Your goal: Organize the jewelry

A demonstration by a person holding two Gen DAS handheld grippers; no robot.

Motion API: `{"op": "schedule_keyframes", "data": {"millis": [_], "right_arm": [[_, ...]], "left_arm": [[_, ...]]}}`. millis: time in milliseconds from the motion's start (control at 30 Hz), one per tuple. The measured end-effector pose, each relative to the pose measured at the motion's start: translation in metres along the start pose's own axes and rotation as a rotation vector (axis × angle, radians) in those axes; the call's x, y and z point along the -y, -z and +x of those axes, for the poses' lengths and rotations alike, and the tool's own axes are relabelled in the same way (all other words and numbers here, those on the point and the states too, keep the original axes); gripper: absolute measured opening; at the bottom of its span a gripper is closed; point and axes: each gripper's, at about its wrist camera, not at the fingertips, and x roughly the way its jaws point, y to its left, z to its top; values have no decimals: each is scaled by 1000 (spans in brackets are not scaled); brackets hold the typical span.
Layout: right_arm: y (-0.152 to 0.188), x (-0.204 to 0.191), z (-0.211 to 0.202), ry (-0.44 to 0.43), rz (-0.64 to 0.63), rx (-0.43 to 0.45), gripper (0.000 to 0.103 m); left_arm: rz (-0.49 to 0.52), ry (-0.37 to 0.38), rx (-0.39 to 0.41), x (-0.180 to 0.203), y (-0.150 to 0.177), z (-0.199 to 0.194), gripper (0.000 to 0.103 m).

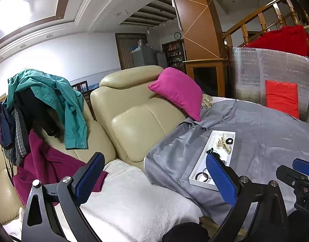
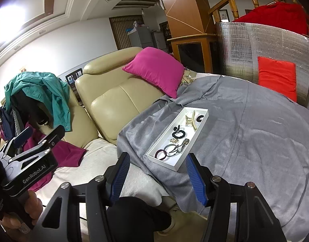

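A white rectangular tray [image 2: 196, 128] lies on a grey cloth [image 2: 245, 125]. In it are a cream claw clip [image 2: 191, 119], a black scrunchie [image 2: 178, 134], a small gold brooch [image 2: 174, 140], a dark red ring-shaped band [image 2: 161, 154] and grey hoops [image 2: 171, 151]. My right gripper [image 2: 157, 162] is open and empty, a little short of the tray's near end. My left gripper [image 1: 154, 164] is open and empty, left of the tray [image 1: 202, 161]; its right finger hides part of the tray. The left gripper also shows in the right wrist view [image 2: 41, 133].
A beige leather sofa [image 2: 114, 92] stands left of the grey cloth, with a pink cushion [image 2: 154, 70], a white towel [image 1: 134, 197], magenta cloth [image 1: 45, 161] and a heap of clothes [image 1: 43, 104]. A silver foil panel [image 2: 265, 46] with a red cushion [image 2: 275, 78] stands behind.
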Motion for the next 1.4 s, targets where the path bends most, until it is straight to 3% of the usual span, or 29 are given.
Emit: {"op": "schedule_keyframes", "data": {"millis": [1400], "right_arm": [[-14,-5,18,0,-5,-3,62]], "left_arm": [[-7,-32,-32,0,1,13,100]]}}
